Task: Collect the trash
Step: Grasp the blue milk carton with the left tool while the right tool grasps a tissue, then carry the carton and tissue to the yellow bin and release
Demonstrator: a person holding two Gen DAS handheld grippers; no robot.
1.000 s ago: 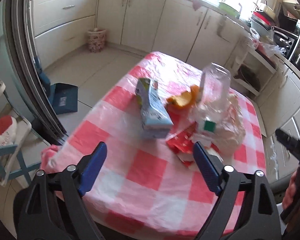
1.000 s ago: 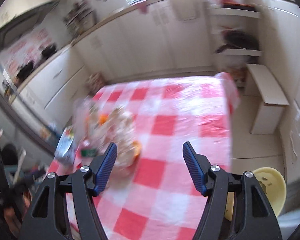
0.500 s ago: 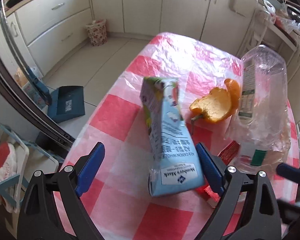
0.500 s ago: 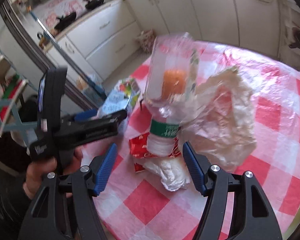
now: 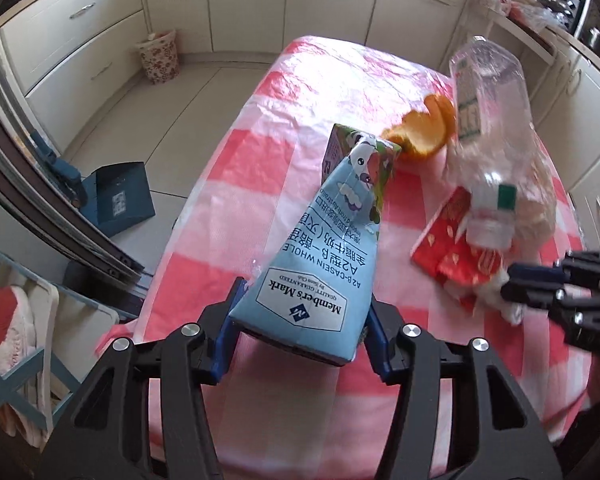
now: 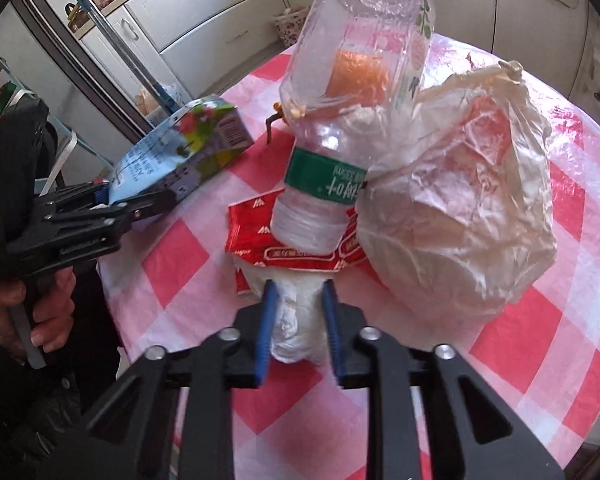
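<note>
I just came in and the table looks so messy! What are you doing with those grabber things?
A person is picking up trash from the checkered table with a grabber in each hand. The left gripper has its jaws closed on the blue milk carton. The right gripper has its jaws squeezed around a crumpled white tissue. An upside-down plastic bottle, a red wrapper, a crinkly plastic bag and orange peel are waiting on the table.

One carton [image 5: 328,240]; one bottle [image 6: 348,120]; one bag [image 6: 468,208].
</note>
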